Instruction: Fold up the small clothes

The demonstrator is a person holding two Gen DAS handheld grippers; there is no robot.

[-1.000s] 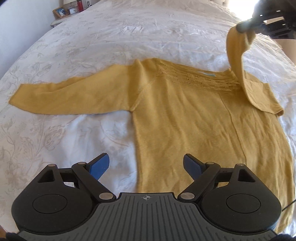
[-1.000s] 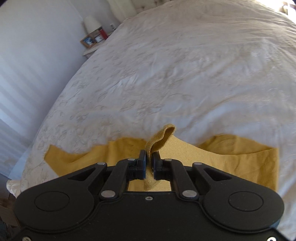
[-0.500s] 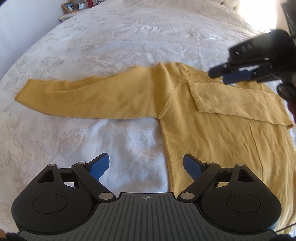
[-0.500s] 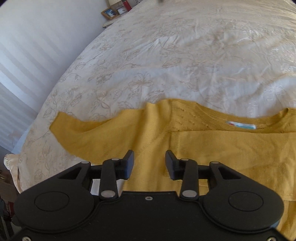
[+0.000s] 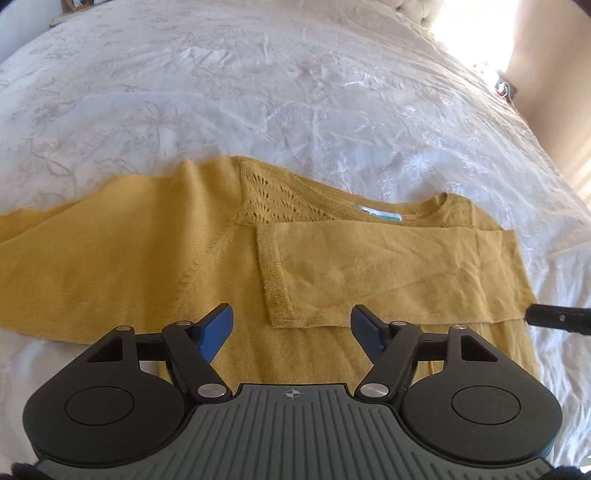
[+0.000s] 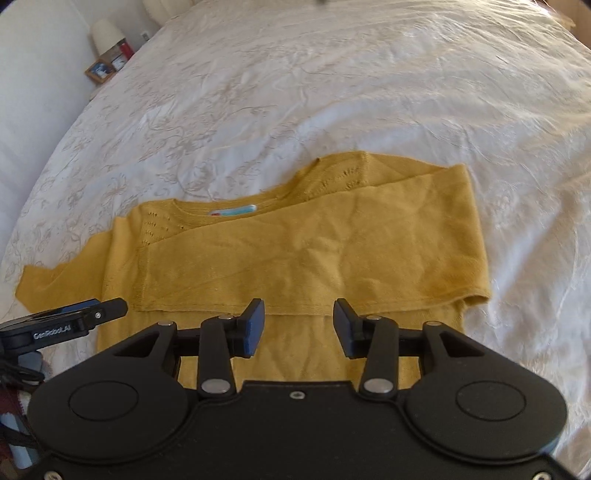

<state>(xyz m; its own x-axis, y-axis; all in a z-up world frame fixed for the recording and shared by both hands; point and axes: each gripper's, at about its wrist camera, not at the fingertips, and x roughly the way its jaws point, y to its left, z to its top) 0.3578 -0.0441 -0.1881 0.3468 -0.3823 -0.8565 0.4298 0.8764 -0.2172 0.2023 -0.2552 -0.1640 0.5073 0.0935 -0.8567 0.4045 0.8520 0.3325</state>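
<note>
A mustard-yellow knit sweater [image 5: 207, 258] lies flat on a bed covered by a white bedspread [image 5: 295, 92] with a pale embroidered floral pattern. The neckline points away from both cameras, and a small light-blue label [image 5: 378, 217] shows inside the collar.

One sleeve [image 5: 388, 273] is folded across the chest, lying flat over the body of the sweater, with its ribbed cuff [image 5: 273, 280] ending near the middle of the chest just below the openwork knit at the shoulder. In the right wrist view the same folded sleeve [image 6: 314, 254] runs from the right edge of the garment toward the left, creased but lying down. The other sleeve [image 5: 74, 251] stretches straight out to the side on the bedspread, unfolded.

The left tongs [image 5: 291, 328] hang over the lower chest of the sweater, spread wide apart with nothing between the blue pads [image 5: 216, 328]; the cuff edge sits just beyond them. The right tongs [image 6: 299, 325] are likewise released and empty, hovering above the lower edge of the folded sleeve. Each tool shows at the margin of the other's view: the left one's tip [image 6: 92, 314] near the sweater's left side, the right one's dark tip [image 5: 554, 317] beside the fold at the right edge.

On a nightstand [image 6: 99, 74] beyond the far left corner of the bed stand a white lamp [image 6: 105, 33] and a small framed picture [image 6: 98, 70].
</note>
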